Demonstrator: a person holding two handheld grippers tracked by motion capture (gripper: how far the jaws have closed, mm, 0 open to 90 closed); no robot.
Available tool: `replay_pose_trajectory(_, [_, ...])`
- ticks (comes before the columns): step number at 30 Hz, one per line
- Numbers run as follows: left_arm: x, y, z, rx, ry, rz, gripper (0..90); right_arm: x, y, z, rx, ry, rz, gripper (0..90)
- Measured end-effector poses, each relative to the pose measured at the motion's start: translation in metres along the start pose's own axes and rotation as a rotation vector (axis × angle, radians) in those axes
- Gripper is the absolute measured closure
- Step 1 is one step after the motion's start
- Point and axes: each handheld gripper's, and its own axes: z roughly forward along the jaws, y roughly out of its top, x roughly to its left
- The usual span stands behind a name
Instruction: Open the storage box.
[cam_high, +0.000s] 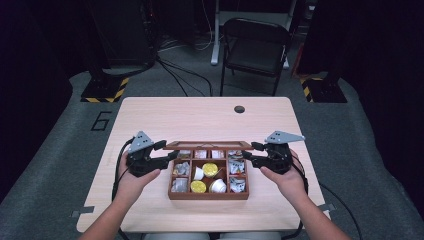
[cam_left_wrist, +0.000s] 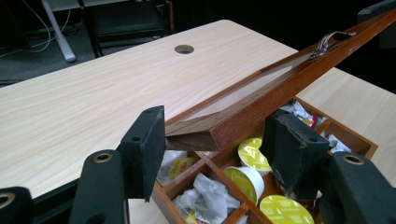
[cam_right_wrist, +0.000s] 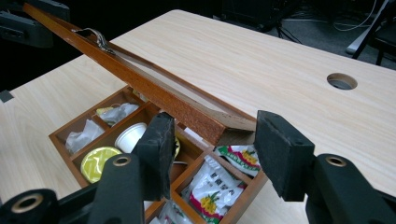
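A wooden box (cam_high: 208, 195) sits on the near half of the pale wood surface (cam_high: 200, 120), at about the middle of its width. Its hinged lid (cam_high: 208, 145) is raised partway, tilted up over the far side of the box, with a small metal handle (cam_left_wrist: 329, 41) on its front edge.

The left claw (cam_high: 170, 150) is at the lid's 9 o'clock end. In the left gripper view its two black pads (cam_left_wrist: 144, 149) stand either side of the lid's corner; the jaws are spread wider than the wood, and whether either pad touches it cannot be told. The person's left hand (cam_high: 131, 181) holds that gripper from below and behind, with the forearm coming up from 6 o'clock.

The right claw (cam_high: 248, 151) mirrors it at the lid's 3 o'clock end. In the right gripper view the lid's corner lies between the pads (cam_right_wrist: 280, 149), again with the jaws spread and a gap on the one side. The right hand (cam_high: 283, 178) grips from behind, its forearm angled in from 5 o'clock.

Inside, the box is split into compartments by wooden dividers. The middle ones hold yellow-topped capsules (cam_high: 209, 169) and white cups (cam_high: 217, 185). The compartments along the 9 o'clock side hold crumpled clear wrappers (cam_high: 179, 185). Those along the 3 o'clock side hold printed sachets (cam_right_wrist: 212, 189) with green and yellow markings.

Beyond the box, a round hole (cam_high: 239, 109) is cut into the surface towards 12 o'clock. On the grey floor behind stands a black folding chair (cam_high: 255, 47).
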Motion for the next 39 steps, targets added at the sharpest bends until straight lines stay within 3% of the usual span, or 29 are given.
replay_pose_trajectory(9, [0.01, 0.014, 0.006, -0.027, 0.006, -0.015, 40.9, -0.011, 0.015, 0.006, -0.014, -0.015, 0.016, 47.5])
replay_pose_trajectory(18, [0.016, 0.023, 0.017, -0.038, 0.01, -0.021, 39.6, -0.021, 0.019, 0.016, -0.027, -0.04, 0.044, 47.5])
replay_pose_trajectory(27, [0.021, 0.024, 0.028, -0.052, 0.01, -0.042, 39.6, -0.025, 0.023, 0.027, -0.023, -0.053, 0.035, 47.7])
replay_pose_trajectory(39, [0.032, 0.02, 0.038, -0.054, 0.025, -0.08, 38.9, -0.029, 0.029, 0.034, -0.042, -0.059, 0.057, 47.8])
